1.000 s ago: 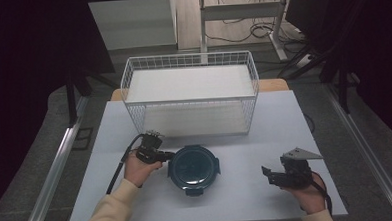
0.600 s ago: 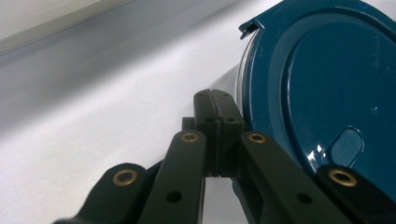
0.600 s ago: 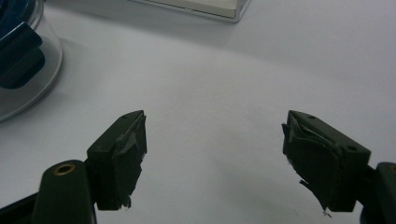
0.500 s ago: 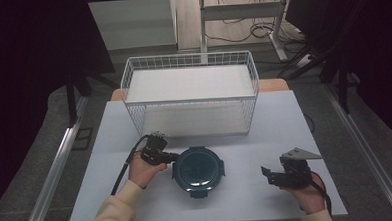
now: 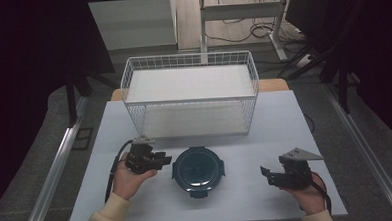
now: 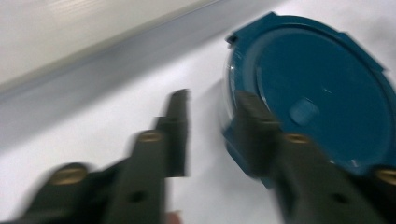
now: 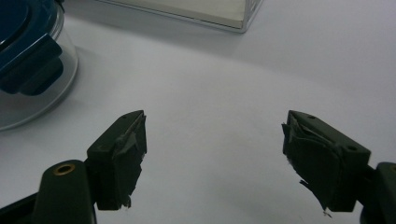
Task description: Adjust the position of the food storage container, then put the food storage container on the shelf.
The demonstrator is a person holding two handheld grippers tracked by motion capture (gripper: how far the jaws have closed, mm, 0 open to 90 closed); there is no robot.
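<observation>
Round glass container with a dark teal snap-on lid (image 5: 198, 170) sits on the white table (image 5: 284, 121), near its front edge and roughly midway between the person's two hands. The lid is a smooth, slightly glossy disc with four small clip tabs around its rim; seen from the right gripper view, the bowl beneath it is clear glass with a curved wall.

The left gripper (image 5: 162, 159), black and held in the person's left hand (image 5: 129, 178), points at the container's left side. Its jaws are parted; in the blurred left gripper view one jaw tip sits right at the lid's rim and the other lies over bare table just beside it. Whether the jaw touches the lid cannot be told.

The right gripper (image 5: 267, 174), black with a grey three-cornered plate on top, rests in the right hand (image 5: 308, 195) well apart from the container. Its jaws are spread wide over empty table, their pads rough and frayed.

Behind the container stands a white wire basket (image 5: 191, 98), rectangular, with a fine open grid.
</observation>
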